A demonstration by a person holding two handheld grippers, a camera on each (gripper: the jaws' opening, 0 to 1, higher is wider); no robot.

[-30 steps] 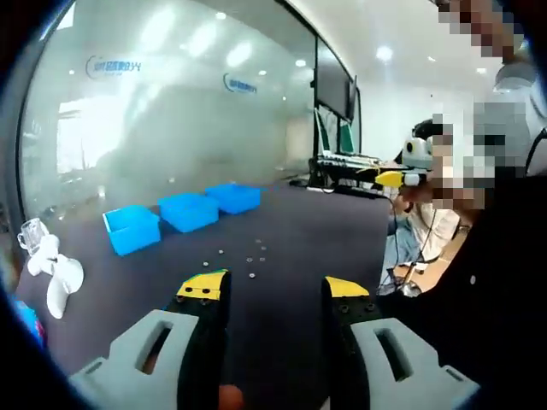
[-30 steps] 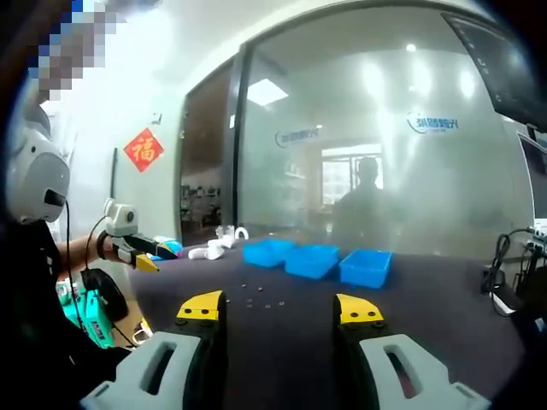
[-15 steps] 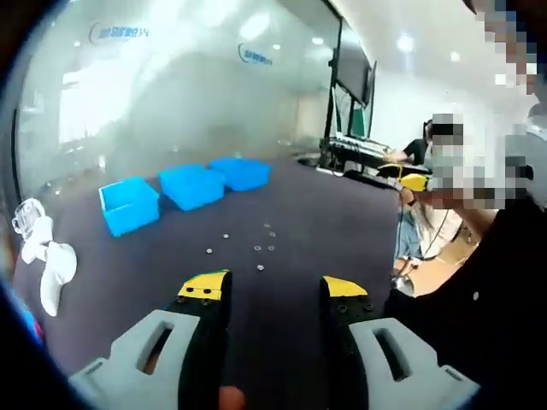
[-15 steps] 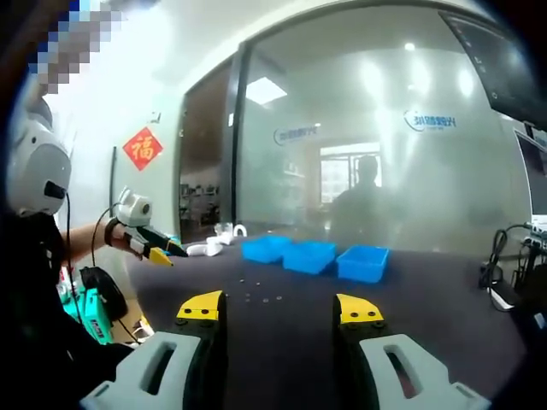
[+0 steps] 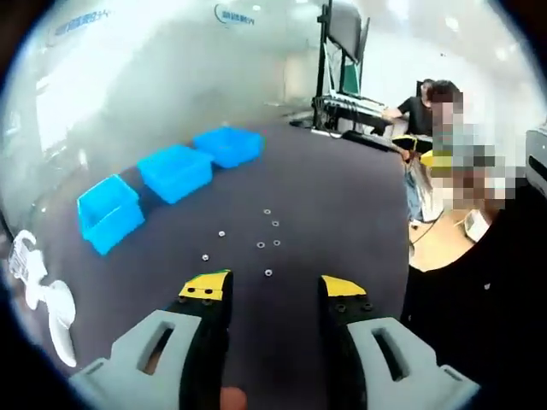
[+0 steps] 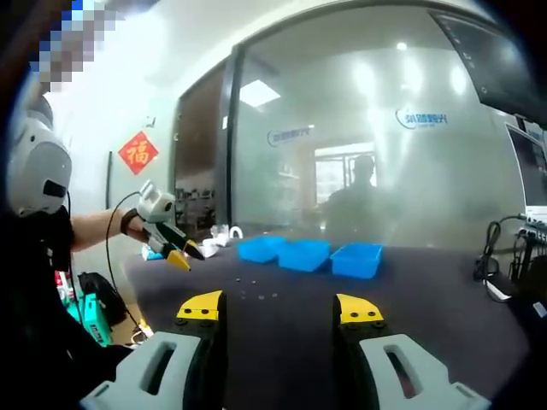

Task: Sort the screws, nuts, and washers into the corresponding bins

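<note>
Left gripper view looks down along the left gripper, its yellow-tipped jaws spread apart with nothing between them, hovering over a dark table. Just beyond the tips lies a loose scatter of small metal parts, well apart from one another; they are too small to tell screws from nuts or washers. Judging by their size, they should be light, hard and slick, and lying so flat they would likely need a pinch by the edges with the very tips, one piece at a time. Farther off stand three blue bins in a row. In the right gripper view the right gripper is likewise spread wide and holds nothing, held low over the table. Beyond the bins a frosted glass wall carries a blue logo with unreadable characters, and a red diamond sign bears one gold Chinese character.
</note>
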